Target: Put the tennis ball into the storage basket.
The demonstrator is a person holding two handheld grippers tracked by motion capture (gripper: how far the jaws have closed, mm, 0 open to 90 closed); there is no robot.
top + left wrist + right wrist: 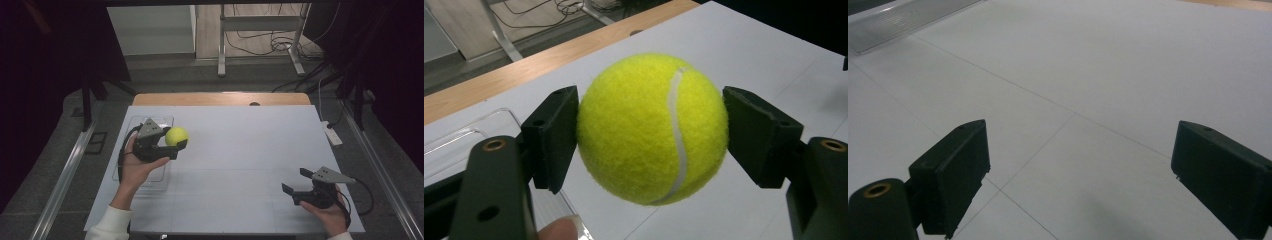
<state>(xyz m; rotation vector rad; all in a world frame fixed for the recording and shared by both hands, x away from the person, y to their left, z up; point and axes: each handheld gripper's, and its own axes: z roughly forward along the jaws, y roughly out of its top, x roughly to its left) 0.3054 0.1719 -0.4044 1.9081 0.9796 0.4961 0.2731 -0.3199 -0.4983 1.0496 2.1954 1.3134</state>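
While the left gripper [176, 145] is clamping the tennis ball [177, 136] between its two jaws, the ball is hanging clear of the white table surface [240, 150], lying at about ten o'clock from the middle of the table in the high view. Seen along the left gripper's own jaws, the ball [653, 129] is sitting squarely between the two black pads [555, 135], each pad pressing against one side of the yellow felt, and the white seam is curving down the ball's right half. A fingertip [558, 231] is showing at six o'clock in that view. A clear plastic tray [131, 176] is lying on the table just under and behind the left hand [137, 167], toward nine o'clock from the table's middle; its rim [469, 131] is appearing at nine o'clock behind the left jaw.

At about four o'clock from the table's middle, the right gripper [296, 182] is resting in the right hand [327, 212], well apart from the ball, with its jaws standing wide and nothing between them. In the right gripper view the two pads [955, 175] are framing bare white table [1088, 75] crossed by thin lines. A strip of wooden tabletop [220, 98] is showing at twelve o'clock beyond the white surface.
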